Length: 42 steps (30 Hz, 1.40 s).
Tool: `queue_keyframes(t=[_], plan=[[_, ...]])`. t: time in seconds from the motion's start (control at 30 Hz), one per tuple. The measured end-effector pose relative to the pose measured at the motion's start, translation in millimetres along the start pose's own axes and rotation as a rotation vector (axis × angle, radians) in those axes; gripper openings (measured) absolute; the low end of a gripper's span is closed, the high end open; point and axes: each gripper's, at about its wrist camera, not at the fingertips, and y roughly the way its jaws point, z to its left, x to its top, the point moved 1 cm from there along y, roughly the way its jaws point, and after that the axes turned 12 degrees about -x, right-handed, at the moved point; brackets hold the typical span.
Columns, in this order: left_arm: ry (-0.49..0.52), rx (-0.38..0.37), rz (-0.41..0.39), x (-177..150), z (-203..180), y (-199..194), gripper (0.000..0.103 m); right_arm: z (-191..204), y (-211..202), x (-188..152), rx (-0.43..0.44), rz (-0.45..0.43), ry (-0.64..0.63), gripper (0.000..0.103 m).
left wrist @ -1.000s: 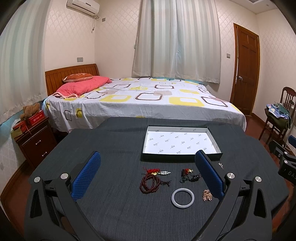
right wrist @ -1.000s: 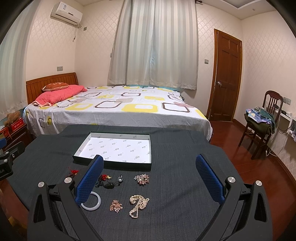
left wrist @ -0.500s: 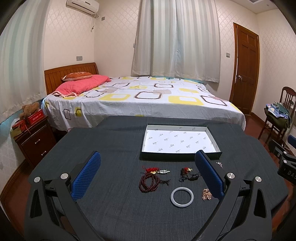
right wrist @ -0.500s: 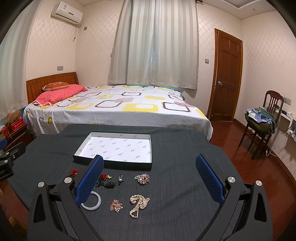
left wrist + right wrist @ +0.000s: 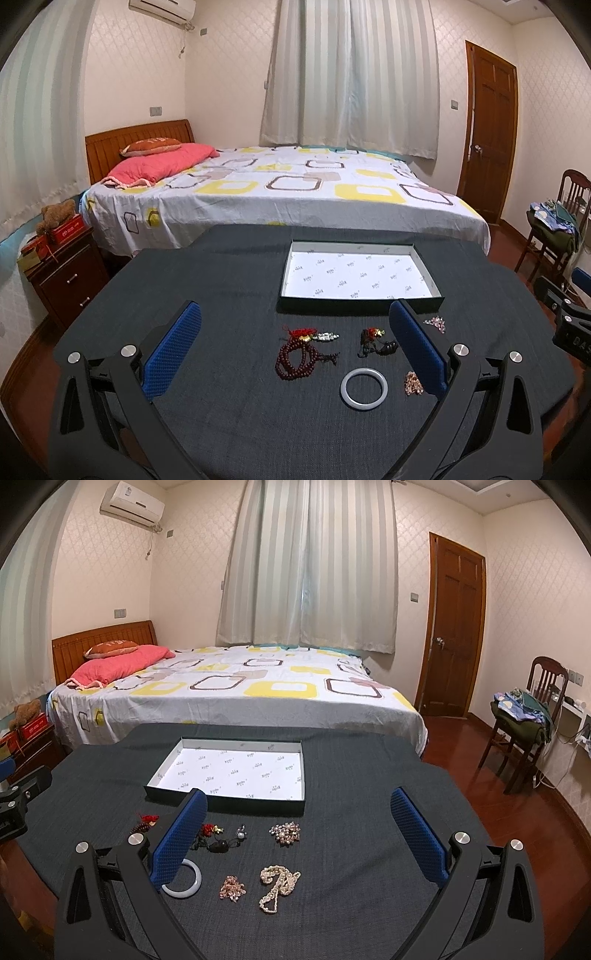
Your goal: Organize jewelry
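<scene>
Several jewelry pieces lie on a dark cloth table in front of an empty white-lined tray (image 5: 291, 273) (image 5: 162, 775). The left wrist view shows dark red prayer beads (image 5: 295, 360), a red-tasselled charm (image 5: 314, 335), a dark cord pendant (image 5: 376, 341), a white bangle (image 5: 364, 388) and a pink cluster (image 5: 413, 383). In the right wrist view lie a pearl necklace (image 5: 277, 882), a pink cluster (image 5: 232, 887), a beaded brooch (image 5: 285, 832), the pendant (image 5: 219, 840) and the bangle (image 5: 188, 884). My left gripper (image 5: 294, 345) and right gripper (image 5: 294, 830) both hover open, holding nothing.
A bed (image 5: 288, 195) stands just beyond the table's far edge. A nightstand (image 5: 62, 273) with a red box and teddy bear is at the left, a chair (image 5: 528, 720) piled with clothes and a door (image 5: 452, 627) at the right.
The left wrist view has shifted slightly, with the table and jewelry sitting a little lower left in frame. The right gripper has stayed put. No jewelry moved.
</scene>
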Motion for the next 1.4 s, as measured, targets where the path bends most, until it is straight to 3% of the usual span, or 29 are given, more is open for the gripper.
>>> queue_keyframes(t=[0.23,0.4,0.67,1.2,1.4], plan=[[-0.013,-0.027,0.077,-20,9,31,0.099,5,41,-29,0.028,0.067,0.021,0.097],[-0.014,-0.03,0.179,-48,19,70,0.099,13,75,-55,0.036,0.155,0.002,0.097],[-0.098,-0.04,0.316,-77,50,128,0.099,24,117,-89,0.062,0.271,-0.017,0.097],[-0.099,-0.052,0.41,-89,64,200,0.099,18,156,-109,0.062,0.37,-0.002,0.097],[-0.061,-0.057,0.439,-94,59,206,0.08,19,161,-110,0.07,0.38,0.001,0.097]])
